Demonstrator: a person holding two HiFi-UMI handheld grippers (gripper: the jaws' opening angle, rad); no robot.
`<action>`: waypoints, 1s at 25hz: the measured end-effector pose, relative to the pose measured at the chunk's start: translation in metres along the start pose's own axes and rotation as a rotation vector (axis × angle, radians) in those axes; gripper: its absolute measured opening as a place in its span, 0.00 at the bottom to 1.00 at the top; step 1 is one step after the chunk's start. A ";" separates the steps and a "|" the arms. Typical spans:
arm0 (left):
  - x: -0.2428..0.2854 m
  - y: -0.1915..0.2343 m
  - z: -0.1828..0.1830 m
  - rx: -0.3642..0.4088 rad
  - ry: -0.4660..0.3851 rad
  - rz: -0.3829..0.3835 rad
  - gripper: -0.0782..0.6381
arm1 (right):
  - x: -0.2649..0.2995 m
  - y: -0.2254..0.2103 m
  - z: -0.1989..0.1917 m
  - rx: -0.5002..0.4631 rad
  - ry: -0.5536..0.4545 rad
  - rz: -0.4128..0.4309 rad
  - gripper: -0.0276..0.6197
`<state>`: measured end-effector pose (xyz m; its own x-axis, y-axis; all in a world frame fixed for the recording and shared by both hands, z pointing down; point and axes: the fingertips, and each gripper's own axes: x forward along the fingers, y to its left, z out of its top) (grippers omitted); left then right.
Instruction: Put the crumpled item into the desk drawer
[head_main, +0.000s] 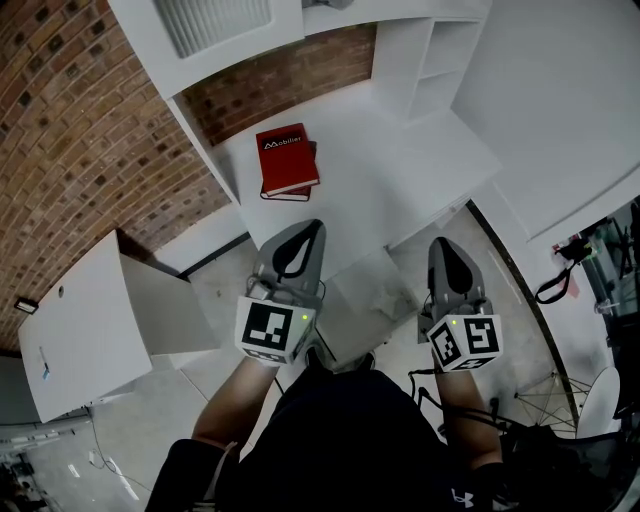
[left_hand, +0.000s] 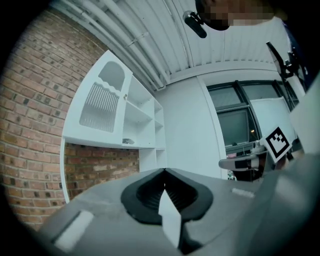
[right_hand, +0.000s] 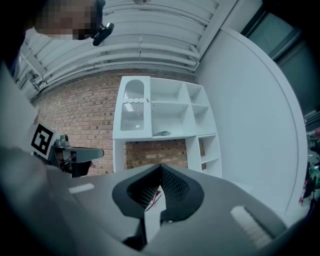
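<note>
Risk of wrong pick: grey left gripper (head_main: 308, 230) and right gripper (head_main: 443, 246), both closed empty, face only a red hardcover book (head_main: 287, 160), crumpled item unseen.

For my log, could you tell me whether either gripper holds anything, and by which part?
Nothing is held: the left gripper and right gripper are both shut and empty.

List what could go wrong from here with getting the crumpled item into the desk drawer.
1. Both the left gripper and right gripper are shut and empty. Reaching in like this would likely push an item rather than grip it.
2. The desk shows only a red book. A small pale thing on the shelf may be the target, but it's too small to tell, so a wrong pick is possible.
</note>
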<state>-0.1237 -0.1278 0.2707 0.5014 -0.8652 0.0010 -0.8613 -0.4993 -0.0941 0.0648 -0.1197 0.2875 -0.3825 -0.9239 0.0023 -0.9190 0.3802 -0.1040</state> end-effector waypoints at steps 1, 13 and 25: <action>0.000 0.002 0.002 0.007 -0.007 0.012 0.11 | -0.001 0.000 0.002 -0.012 -0.007 -0.004 0.05; 0.002 0.007 0.011 -0.029 -0.045 0.035 0.11 | 0.000 0.007 0.020 -0.131 -0.066 -0.016 0.05; 0.009 0.006 0.006 -0.024 -0.027 0.030 0.11 | 0.002 0.002 0.016 -0.130 -0.058 -0.017 0.05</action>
<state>-0.1240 -0.1381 0.2638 0.4771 -0.8784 -0.0282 -0.8776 -0.4744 -0.0698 0.0633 -0.1218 0.2710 -0.3645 -0.9296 -0.0553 -0.9312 0.3636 0.0253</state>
